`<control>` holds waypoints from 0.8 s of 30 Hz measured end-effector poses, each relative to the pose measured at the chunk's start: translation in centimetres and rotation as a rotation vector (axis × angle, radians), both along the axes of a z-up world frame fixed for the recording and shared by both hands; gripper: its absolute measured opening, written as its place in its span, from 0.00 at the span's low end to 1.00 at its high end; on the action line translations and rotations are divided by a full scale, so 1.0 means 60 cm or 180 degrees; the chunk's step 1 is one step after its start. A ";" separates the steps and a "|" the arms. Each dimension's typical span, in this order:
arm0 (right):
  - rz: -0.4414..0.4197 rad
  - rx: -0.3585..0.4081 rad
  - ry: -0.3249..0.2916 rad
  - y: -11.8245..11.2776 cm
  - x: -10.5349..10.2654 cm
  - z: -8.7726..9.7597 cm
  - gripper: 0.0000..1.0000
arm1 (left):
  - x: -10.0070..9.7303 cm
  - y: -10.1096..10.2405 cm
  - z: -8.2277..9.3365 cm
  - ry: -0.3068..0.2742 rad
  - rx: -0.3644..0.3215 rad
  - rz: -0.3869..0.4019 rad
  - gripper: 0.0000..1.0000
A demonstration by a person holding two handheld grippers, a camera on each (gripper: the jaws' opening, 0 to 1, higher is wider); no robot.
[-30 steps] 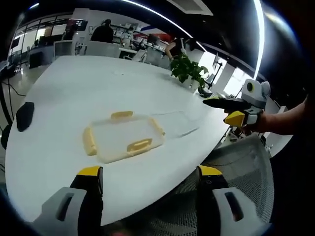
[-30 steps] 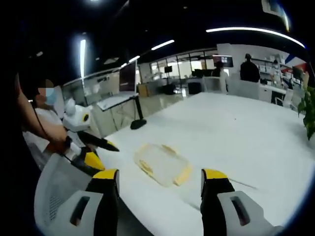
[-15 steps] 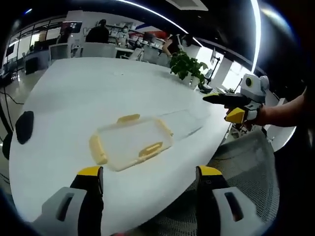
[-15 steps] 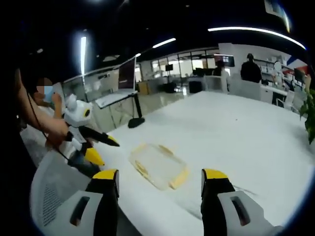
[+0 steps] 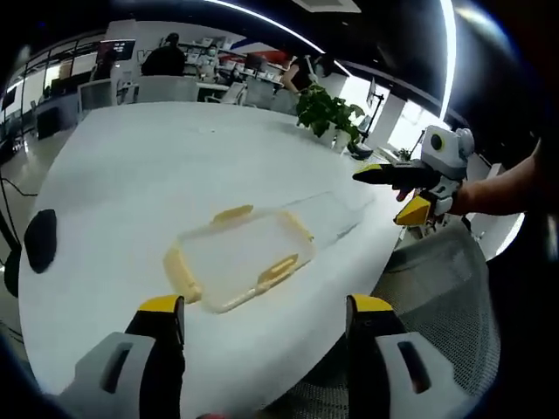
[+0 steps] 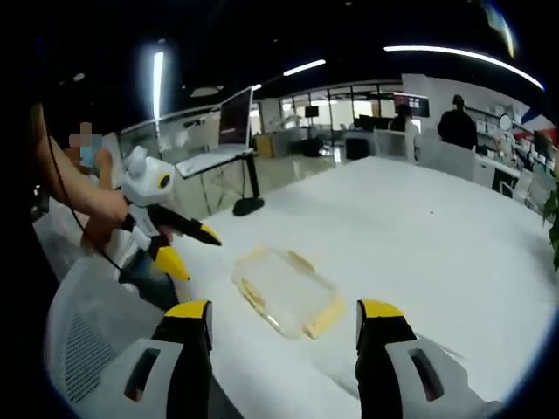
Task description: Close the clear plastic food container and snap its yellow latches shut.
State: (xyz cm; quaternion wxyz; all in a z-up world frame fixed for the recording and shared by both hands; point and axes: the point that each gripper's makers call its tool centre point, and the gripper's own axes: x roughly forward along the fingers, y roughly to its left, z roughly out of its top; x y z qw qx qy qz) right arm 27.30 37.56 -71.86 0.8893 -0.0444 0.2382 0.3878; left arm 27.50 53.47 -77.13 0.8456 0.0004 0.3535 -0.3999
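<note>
The clear plastic container point(image 5: 240, 255) lies flat on the white table point(image 5: 131, 166), with yellow latches point(image 5: 275, 271) sticking out from its sides. In the right gripper view the container point(image 6: 284, 292) sits just ahead of my jaws. My left gripper point(image 5: 266, 327) is open, short of the container and touching nothing. My right gripper point(image 6: 284, 327) is open too, with nothing between its jaws. The right gripper point(image 5: 393, 192) hovers off the table's edge, held by a hand. The left gripper point(image 6: 194, 251) hangs beside the container's near end.
A faint clear flat piece point(image 5: 327, 214) lies against the container toward the table edge. There is a potted plant point(image 5: 327, 113) at the far edge and a black object point(image 5: 39, 240) at the left rim. A mesh chair point(image 5: 428, 288) stands below the table. Desks and people are behind.
Both cameras have drawn closer, so the container looks larger and nearer to the jaws. Both grippers have stayed open, and the container has not moved on the table.
</note>
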 end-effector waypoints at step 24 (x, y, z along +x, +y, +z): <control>0.0339 -0.0379 -0.0025 0.021 0.026 -0.032 0.67 | 0.025 0.021 -0.035 0.0044 0.0247 -0.0296 0.73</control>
